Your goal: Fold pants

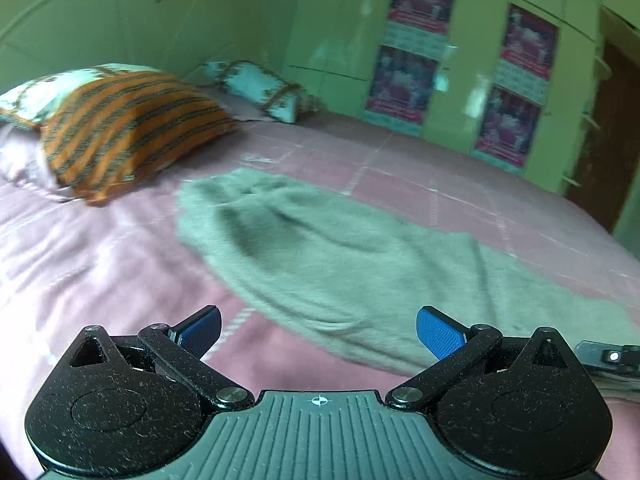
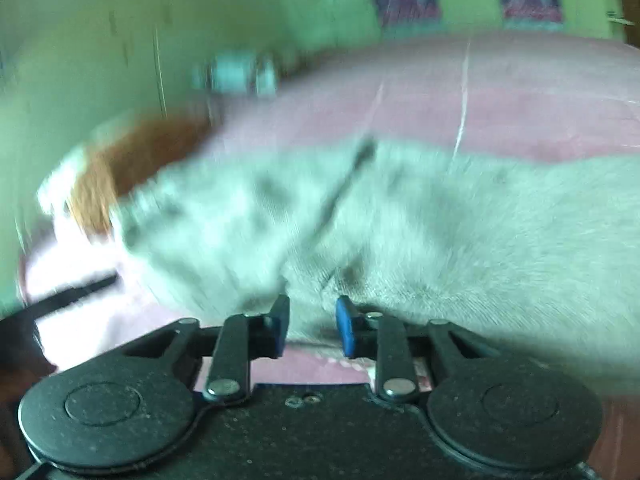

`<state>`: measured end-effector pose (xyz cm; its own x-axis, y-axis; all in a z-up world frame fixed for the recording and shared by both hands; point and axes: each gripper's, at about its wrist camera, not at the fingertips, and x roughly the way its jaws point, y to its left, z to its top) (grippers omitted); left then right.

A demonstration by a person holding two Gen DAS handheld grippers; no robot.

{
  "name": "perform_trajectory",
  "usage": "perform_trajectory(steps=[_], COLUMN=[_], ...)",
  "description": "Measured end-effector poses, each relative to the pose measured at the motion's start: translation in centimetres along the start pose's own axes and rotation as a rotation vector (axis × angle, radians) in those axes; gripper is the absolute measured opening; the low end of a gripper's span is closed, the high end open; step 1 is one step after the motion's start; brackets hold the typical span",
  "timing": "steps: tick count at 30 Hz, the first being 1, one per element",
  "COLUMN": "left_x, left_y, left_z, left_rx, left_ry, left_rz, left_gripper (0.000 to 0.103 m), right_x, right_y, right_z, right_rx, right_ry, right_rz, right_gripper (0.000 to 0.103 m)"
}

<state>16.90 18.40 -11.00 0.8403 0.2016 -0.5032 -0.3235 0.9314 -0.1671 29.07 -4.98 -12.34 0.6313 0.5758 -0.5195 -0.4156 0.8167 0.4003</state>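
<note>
Grey pants [image 1: 320, 252] lie spread on a pink bedsheet [image 1: 100, 264]. My left gripper [image 1: 318, 330] is open and empty, hovering just above the pants' near edge. In the right wrist view the pants [image 2: 440, 224] fill the middle, blurred by motion. My right gripper [image 2: 312, 326] has its blue pads [image 2: 346, 328] closed on a fold of the grey fabric at the pants' near edge. Part of the right gripper shows at the right edge of the left wrist view [image 1: 608, 356].
An orange striped pillow [image 1: 128, 136] and a patterned white pillow [image 1: 260, 88] lie at the head of the bed. A green headboard [image 1: 120, 28] and green wardrobe with posters [image 1: 460, 68] stand behind. A dark strap [image 2: 76, 296] lies at the left.
</note>
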Motion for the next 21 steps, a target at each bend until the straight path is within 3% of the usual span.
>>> perform_trajectory(steps=[5,6,8,10,12,14,17,21], left_x=[1.8,2.4,3.9,6.1,9.2,8.9,8.9,12.9], left_y=[-6.4,-8.0,-11.3,-13.9,-15.7,-16.3,-16.7,-18.4], left_z=[0.7,0.9,1.4,1.2,-0.2,-0.3,2.1,4.7], left_rx=[0.043,0.06,0.09,0.125,0.197,0.248,0.231,0.24], left_ry=[0.048,0.058,0.094,0.146,0.306,0.269,0.175,0.175], left_rz=[-0.179,-0.201,-0.212,-0.163,-0.128,-0.117,-0.097,-0.086], left_gripper=[0.099,0.092,0.091,0.091,0.092,0.092,0.092,0.092], right_x=[-5.6,-6.7,-8.3,-8.2,-6.4,-7.0,-8.3,-5.9], right_y=[-5.6,-6.7,-8.9,-10.8,-12.6,-13.2,-13.6,-15.9], right_z=[0.5,0.4,0.4,-0.1,-0.9,-0.3,2.2,6.2], right_rx=[0.078,0.096,0.138,0.16,0.162,0.174,0.12,0.128], right_ry=[-0.1,-0.13,-0.172,-0.133,0.004,-0.013,-0.129,-0.133], right_rz=[-0.129,-0.163,-0.211,-0.278,-0.332,-0.303,-0.284,-0.306], right_gripper=[0.025,0.025,0.025,0.025,0.018,0.018,0.02,0.011])
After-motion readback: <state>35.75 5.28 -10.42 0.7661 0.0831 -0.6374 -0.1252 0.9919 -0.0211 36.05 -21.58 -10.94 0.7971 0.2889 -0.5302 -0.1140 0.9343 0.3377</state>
